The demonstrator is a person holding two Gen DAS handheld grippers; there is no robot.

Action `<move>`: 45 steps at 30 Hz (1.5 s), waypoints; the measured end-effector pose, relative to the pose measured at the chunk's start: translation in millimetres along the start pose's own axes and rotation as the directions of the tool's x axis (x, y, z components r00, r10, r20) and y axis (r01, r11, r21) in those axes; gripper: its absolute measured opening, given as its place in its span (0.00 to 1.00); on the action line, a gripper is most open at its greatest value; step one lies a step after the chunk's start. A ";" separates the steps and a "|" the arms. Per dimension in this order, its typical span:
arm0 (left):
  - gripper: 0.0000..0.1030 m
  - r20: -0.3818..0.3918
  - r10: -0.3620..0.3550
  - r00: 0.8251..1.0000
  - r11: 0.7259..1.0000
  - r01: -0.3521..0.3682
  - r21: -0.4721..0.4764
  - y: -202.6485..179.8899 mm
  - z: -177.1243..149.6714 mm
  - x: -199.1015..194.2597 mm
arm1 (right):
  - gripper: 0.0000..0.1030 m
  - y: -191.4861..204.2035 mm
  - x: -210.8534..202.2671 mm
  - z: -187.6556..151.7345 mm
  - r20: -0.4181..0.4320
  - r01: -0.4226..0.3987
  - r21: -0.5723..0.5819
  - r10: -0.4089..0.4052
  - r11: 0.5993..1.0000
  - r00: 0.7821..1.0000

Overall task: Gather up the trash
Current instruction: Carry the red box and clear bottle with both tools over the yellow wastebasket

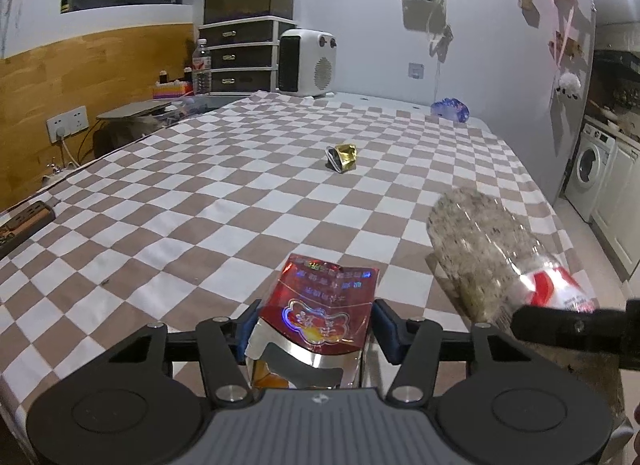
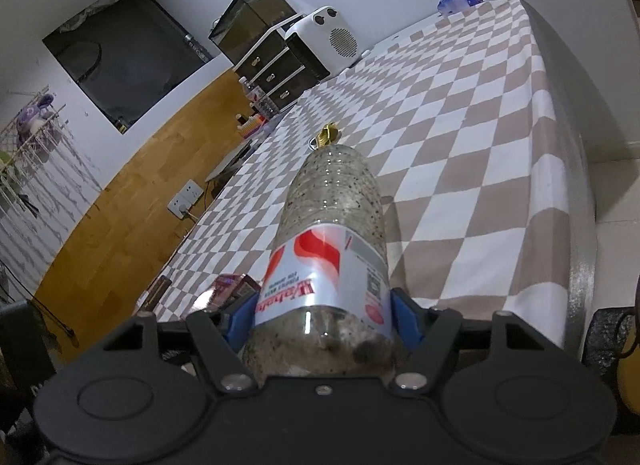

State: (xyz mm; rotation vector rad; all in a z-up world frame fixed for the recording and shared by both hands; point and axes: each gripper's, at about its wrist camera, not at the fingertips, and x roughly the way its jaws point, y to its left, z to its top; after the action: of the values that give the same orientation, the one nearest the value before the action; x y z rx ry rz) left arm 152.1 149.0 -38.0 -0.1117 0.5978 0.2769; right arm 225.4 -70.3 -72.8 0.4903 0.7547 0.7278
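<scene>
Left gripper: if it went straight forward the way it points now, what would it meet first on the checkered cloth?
The left gripper, shut on the red snack packet, points along bare checkered cloth. The first thing near that line is probably the crumpled gold wrapper, slightly to the right; depth is hard to judge.

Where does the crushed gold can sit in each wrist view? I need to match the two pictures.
Left wrist: the crushed gold can lies alone mid-table on the checkered cloth, above the red pouch.
Right wrist: only the can's top peeks out just behind the far end of the plastic bottle.
Shared landmark: the white heater at the wall.
</scene>
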 end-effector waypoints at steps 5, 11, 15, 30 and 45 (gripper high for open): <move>0.55 0.020 -0.012 1.000 1.000 0.012 -0.019 -2.2 2.4 -16.6 | 0.69 1.3 -15.7 -3.4 0.002 0.031 -0.007 -0.031 0.999 1.000; 0.55 0.054 -0.062 0.997 0.998 0.062 -0.011 -17.8 1.3 -38.0 | 0.69 2.1 -48.4 -5.1 0.061 0.091 -0.029 -0.089 0.995 0.994; 0.54 0.075 -0.100 0.992 0.995 0.101 -0.001 -32.9 -1.2 -51.5 | 0.69 1.8 -73.5 -5.8 0.107 0.135 -0.048 -0.130 0.990 0.986; 0.54 0.139 -0.256 0.957 0.964 0.241 0.114 -102.3 2.2 -87.3 | 0.69 -12.8 -162.8 -13.7 0.257 0.319 -0.072 -0.292 0.945 0.921; 0.54 0.045 -0.470 0.882 0.856 0.443 0.266 -216.4 3.1 -72.6 | 0.69 -71.9 -233.1 -13.9 0.313 0.526 0.017 -0.504 0.851 0.805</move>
State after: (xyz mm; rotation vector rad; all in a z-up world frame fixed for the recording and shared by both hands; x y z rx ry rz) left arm 158.9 -73.8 11.1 0.0059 0.4753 -0.2570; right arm 125.8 -288.2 -25.0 0.2986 0.5284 0.1553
